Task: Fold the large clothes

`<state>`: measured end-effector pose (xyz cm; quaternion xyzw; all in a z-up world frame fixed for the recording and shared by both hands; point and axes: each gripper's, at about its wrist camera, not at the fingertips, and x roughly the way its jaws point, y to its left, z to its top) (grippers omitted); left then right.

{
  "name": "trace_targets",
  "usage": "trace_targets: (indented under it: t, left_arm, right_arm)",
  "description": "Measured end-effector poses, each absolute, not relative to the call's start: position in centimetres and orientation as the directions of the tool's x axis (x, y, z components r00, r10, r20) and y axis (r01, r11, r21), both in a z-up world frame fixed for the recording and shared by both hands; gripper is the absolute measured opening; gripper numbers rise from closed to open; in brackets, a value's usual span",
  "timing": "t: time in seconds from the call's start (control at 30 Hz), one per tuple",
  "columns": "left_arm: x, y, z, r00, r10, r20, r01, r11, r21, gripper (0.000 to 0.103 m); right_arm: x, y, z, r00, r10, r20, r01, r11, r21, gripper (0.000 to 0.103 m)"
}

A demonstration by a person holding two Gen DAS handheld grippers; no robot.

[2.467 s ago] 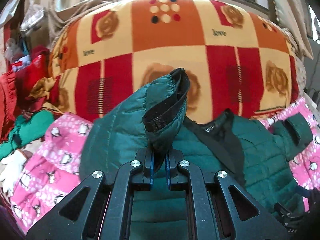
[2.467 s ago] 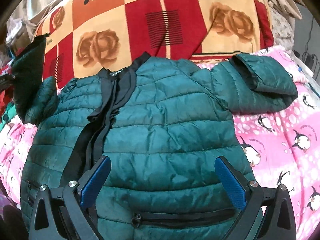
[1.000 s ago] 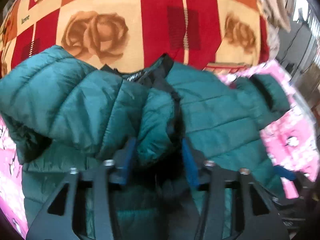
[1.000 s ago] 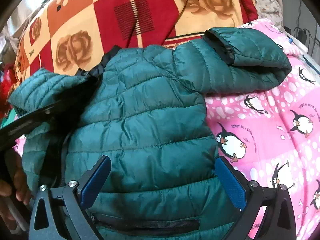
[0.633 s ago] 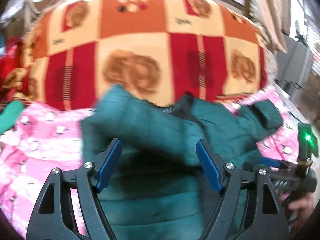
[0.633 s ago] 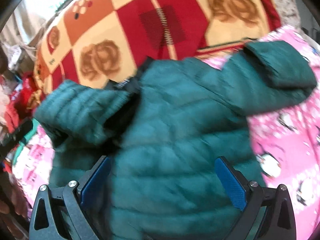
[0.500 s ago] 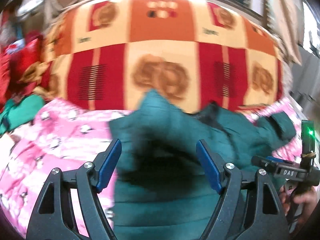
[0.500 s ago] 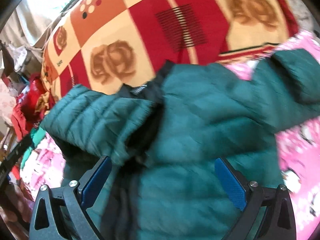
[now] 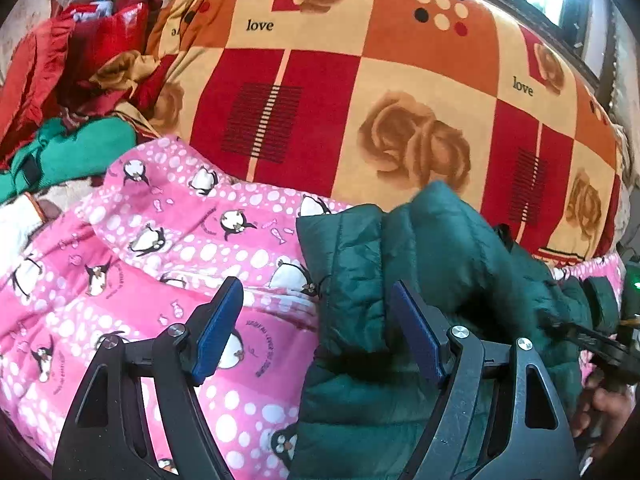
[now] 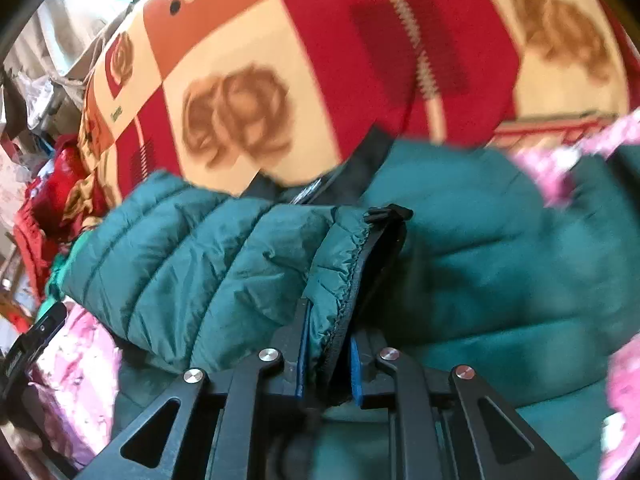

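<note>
Right gripper [image 10: 326, 354] pinching sleeve cuff [image 10: 344, 272] of green puffer jacket [image 9: 440, 264] – left gripper [image 9: 316, 332] jaws spread, nothing between them, over pink penguin blanket [image 9: 160, 240].

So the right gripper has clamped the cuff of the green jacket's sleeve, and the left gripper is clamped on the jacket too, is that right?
Not quite. The right gripper is clamped on the sleeve cuff of the green jacket, but the left gripper is open, holding nothing; the left wrist view shows its blue pads apart over the pink penguin blanket.
</note>
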<state>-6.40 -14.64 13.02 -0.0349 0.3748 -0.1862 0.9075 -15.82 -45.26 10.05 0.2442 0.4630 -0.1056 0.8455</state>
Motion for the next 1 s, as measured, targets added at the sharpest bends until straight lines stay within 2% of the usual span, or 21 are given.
trace_targets:
  t: [0.23, 0.37, 0.43, 0.47, 0.53, 0.6, 0.67, 0.8, 0.87, 1.0]
  left_arm:
    - [-5.2, -18.2, 10.5, 0.6, -0.372, -0.708, 0.322, 0.923, -0.211, 0.078]
    - [-4.5, -20.6, 8.3, 0.56, -0.333, -0.758, 0.323, 0.931, -0.17, 0.078]
    - [-4.4, -21.1, 7.8, 0.558, -0.308, -0.771, 0.319, 0.937, -0.143, 0.078]
    - [-4.5, -21.2, 7.9, 0.564, -0.305, -0.767, 0.318, 0.938, -0.138, 0.078]
    - [-4.8, -21.2, 8.4, 0.587, -0.31, -0.748, 0.32, 0.937, -0.138, 0.078]
    - [-4.7, -21.4, 8.9, 0.599, -0.315, -0.736, 0.324, 0.936, -0.137, 0.078]
    - [-4.6, -21.7, 9.4, 0.615, -0.313, -0.724, 0.327, 0.936, -0.128, 0.078]
    - [-4.1, -23.0, 9.0, 0.62, -0.297, -0.726, 0.328, 0.939, -0.105, 0.078]
    - [-4.0, -23.4, 8.3, 0.618, -0.287, -0.732, 0.326, 0.941, -0.094, 0.078]
    - [-3.8, -23.9, 6.9, 0.614, -0.263, -0.744, 0.325, 0.943, -0.065, 0.078]
  right_arm:
    - [-16.3, -50.1, 9.4, 0.465, -0.211, -0.86, 0.507, 0.859, 0.063, 0.015]
    - [-15.7, -51.7, 6.0, 0.393, -0.189, -0.9, 0.525, 0.85, 0.051, 0.015]
    - [-16.0, -51.7, 6.1, 0.4, -0.174, -0.9, 0.513, 0.856, 0.063, 0.016]
    - [-16.2, -51.7, 6.6, 0.41, -0.165, -0.897, 0.507, 0.859, 0.074, 0.019]
    - [-17.4, -51.7, 8.0, 0.452, -0.132, -0.882, 0.505, 0.853, 0.131, 0.048]
    - [-18.3, -51.2, 9.8, 0.507, -0.113, -0.854, 0.496, 0.849, 0.182, 0.062]
    - [-18.0, -49.8, 11.3, 0.55, -0.101, -0.829, 0.458, 0.867, 0.198, 0.065]
    - [-16.2, -47.4, 11.6, 0.582, 0.019, -0.813, 0.359, 0.891, 0.278, 0.065]
    - [-15.0, -46.7, 10.2, 0.554, 0.057, -0.831, 0.343, 0.894, 0.29, 0.065]
    - [-13.3, -46.6, 5.8, 0.472, 0.005, -0.881, 0.38, 0.901, 0.208, 0.065]
